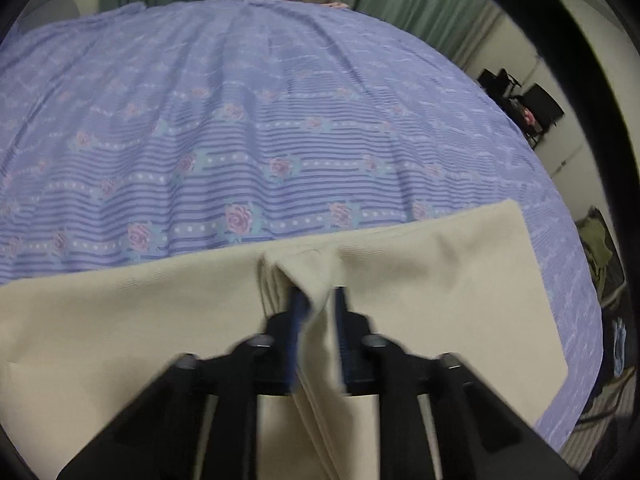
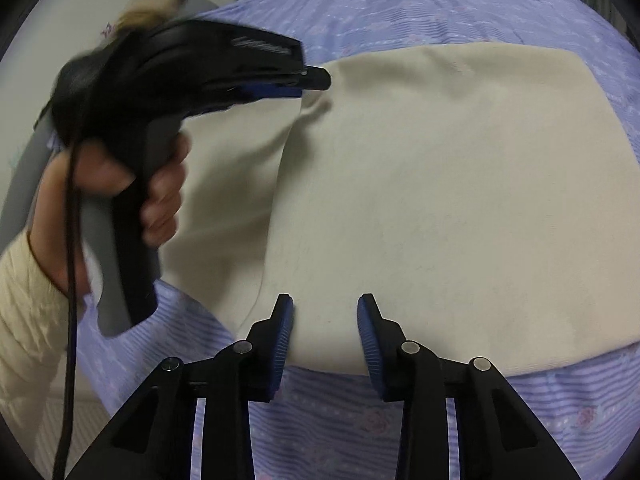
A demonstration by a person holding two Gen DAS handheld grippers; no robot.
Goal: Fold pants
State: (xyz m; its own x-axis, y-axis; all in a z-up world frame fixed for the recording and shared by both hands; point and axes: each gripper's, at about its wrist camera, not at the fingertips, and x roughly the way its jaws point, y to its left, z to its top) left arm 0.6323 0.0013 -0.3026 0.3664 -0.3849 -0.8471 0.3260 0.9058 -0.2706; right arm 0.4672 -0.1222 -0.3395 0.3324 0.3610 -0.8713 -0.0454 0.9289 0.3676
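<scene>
purple flowered bedsheet (image 1: 248, 128), beige pants (image 2: 440, 184) folded on it, left gripper (image 1: 318, 300) clamped on a pants fold, right gripper (image 2: 326, 312) apart over the pants' near edge

Left gripper (image 1: 318, 300) pinched on a raised fold of beige pants (image 1: 440, 280), seemingly several layers, over floral purple bedsheet (image 1: 240, 120).

No lettering I can make out anywhere. The left gripper (image 2: 316, 78) has a pale marking on its black housing, but it is too blurred to read.
</scene>
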